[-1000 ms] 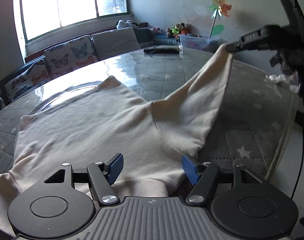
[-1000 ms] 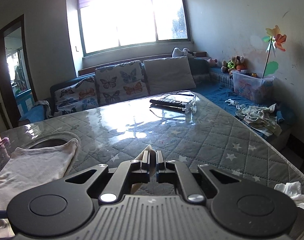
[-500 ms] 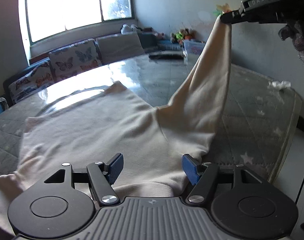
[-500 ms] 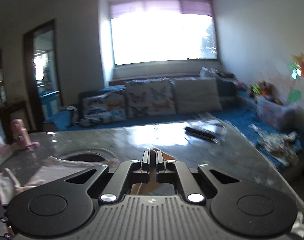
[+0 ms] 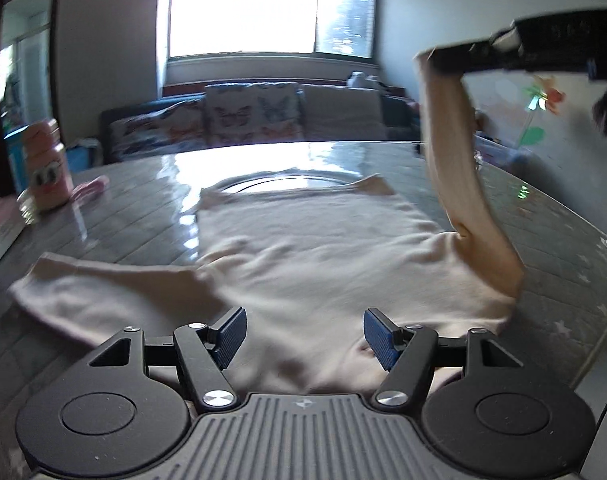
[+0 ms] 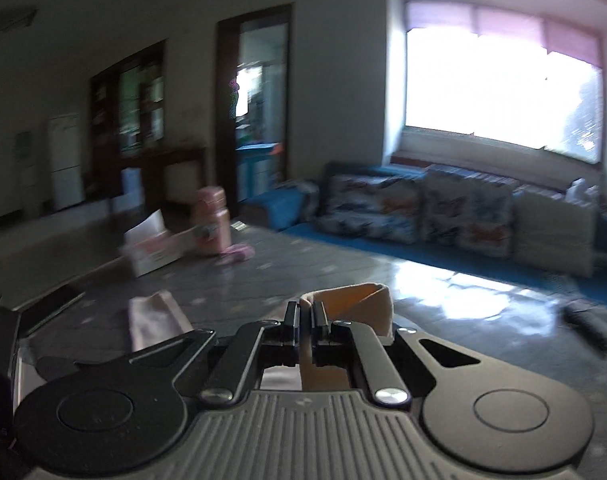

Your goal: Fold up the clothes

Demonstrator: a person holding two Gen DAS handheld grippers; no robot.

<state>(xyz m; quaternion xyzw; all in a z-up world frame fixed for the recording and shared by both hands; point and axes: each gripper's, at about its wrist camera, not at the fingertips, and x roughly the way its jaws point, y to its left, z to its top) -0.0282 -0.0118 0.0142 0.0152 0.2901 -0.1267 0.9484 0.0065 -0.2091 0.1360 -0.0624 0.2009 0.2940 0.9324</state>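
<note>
1. The cream long-sleeve top [image 5: 323, 256] lies flat on the grey quilted worktop [image 5: 563, 240], body straight ahead of the left claw [image 5: 303, 330] with the hem at the far end. Its neck end sits right under that claw.

2. The right sleeve [image 5: 463, 168] is up in the air, running from the shoulder on the right up to the right claw [image 5: 443, 58], which hangs high and off to the right of the left one. In the right wrist view that claw [image 6: 306, 320] is pinched tight on the cuff [image 6: 355, 300], with fabric poking out past the tips.

3. The left claw is wide open, blue pads spread apart, gripping nothing, just hovering low over the collar area.

4. The other sleeve [image 5: 103, 288] lies stretched out flat to the left.

5. What matters next, I reckon: the lifted sleeve's long axis runs up and right, and it needs to swing left across the body. The right claw is the one holding it, so it's that side's move.

6. Further out, a pink bottle [image 5: 45, 168] and a box [image 6: 151, 250] sit far left. Everything's pretty blurry.
</note>
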